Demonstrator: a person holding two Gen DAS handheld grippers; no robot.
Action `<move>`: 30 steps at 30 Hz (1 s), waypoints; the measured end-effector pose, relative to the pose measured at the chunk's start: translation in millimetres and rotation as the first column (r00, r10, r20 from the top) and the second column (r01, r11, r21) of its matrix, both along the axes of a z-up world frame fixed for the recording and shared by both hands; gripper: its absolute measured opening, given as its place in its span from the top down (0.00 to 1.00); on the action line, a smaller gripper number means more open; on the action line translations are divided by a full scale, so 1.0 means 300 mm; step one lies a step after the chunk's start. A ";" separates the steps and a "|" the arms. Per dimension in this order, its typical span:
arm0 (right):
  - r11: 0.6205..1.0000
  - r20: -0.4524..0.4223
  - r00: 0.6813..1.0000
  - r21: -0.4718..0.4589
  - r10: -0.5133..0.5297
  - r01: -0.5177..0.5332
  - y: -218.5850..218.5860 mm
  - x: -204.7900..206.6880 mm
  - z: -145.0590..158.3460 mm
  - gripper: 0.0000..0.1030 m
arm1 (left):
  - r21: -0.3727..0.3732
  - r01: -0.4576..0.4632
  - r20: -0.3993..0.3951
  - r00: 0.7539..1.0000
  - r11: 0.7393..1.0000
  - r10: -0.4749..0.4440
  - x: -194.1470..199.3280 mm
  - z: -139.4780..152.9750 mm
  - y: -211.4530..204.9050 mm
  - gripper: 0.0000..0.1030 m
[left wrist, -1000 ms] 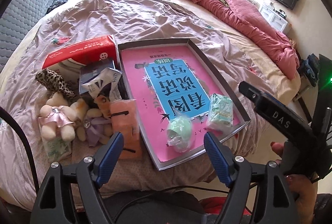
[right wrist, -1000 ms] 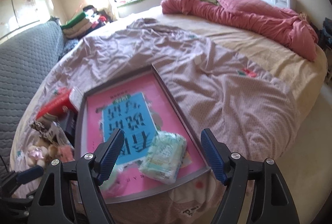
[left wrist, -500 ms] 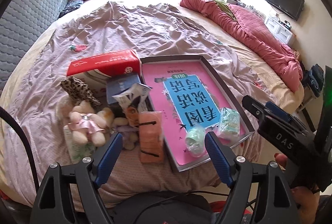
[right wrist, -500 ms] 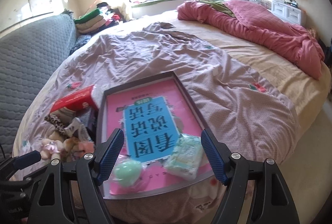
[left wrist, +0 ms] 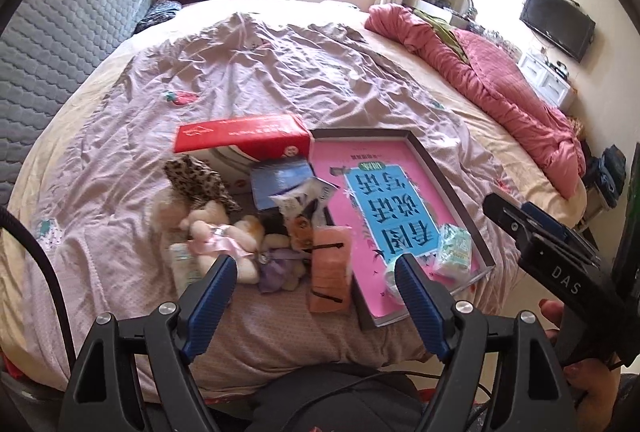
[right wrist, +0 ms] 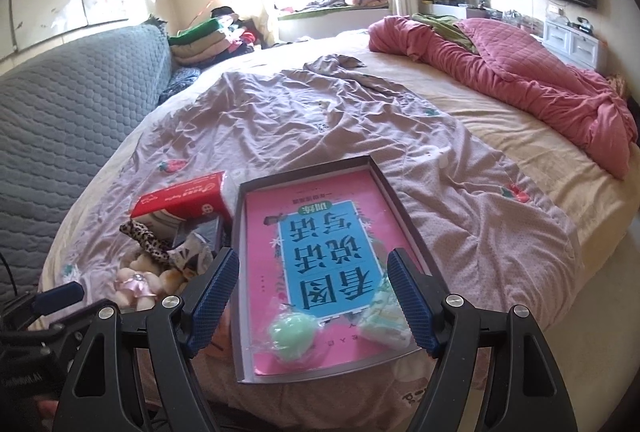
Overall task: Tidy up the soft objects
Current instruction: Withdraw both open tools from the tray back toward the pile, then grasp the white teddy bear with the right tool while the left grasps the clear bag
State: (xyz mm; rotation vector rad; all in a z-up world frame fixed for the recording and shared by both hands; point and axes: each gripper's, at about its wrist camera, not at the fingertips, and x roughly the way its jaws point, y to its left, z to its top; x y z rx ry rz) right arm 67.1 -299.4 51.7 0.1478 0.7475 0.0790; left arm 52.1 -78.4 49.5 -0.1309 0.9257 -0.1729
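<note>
Wrinkled mauve bedspread (left wrist: 280, 71) fills mid-frame; grey sofa (right wrist: 60, 111) upper left. Soft toys (left wrist: 224, 240) heaped lower left, beside the pink tray (right wrist: 340, 167). Left gripper (left wrist: 316, 284) and right gripper (right wrist: 314, 282) gape wide, holding nothing.

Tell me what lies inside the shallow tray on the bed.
The tray holds a pink book covering its floor, with a wrapped green ball and a green tissue pack on its near end. Anything beneath the book is hidden.
</note>
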 end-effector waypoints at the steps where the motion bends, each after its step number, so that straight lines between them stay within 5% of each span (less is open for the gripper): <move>1: 1.000 0.001 1.000 -0.001 0.002 -0.002 0.004 -0.001 0.005 0.25 | -0.001 -0.008 0.000 1.000 1.000 0.008 -0.002 0.004 0.016 0.22; 13: 0.997 0.002 0.997 -0.015 0.072 -0.072 0.103 -0.014 0.043 0.24 | 0.008 -0.133 -0.009 0.991 0.991 0.133 -0.033 0.005 0.244 0.22; 30: 0.985 -0.049 0.985 -0.054 0.164 -0.167 0.250 -0.011 -0.040 0.24 | -0.033 -0.243 -0.048 0.969 0.970 0.241 -0.048 -0.075 0.433 0.22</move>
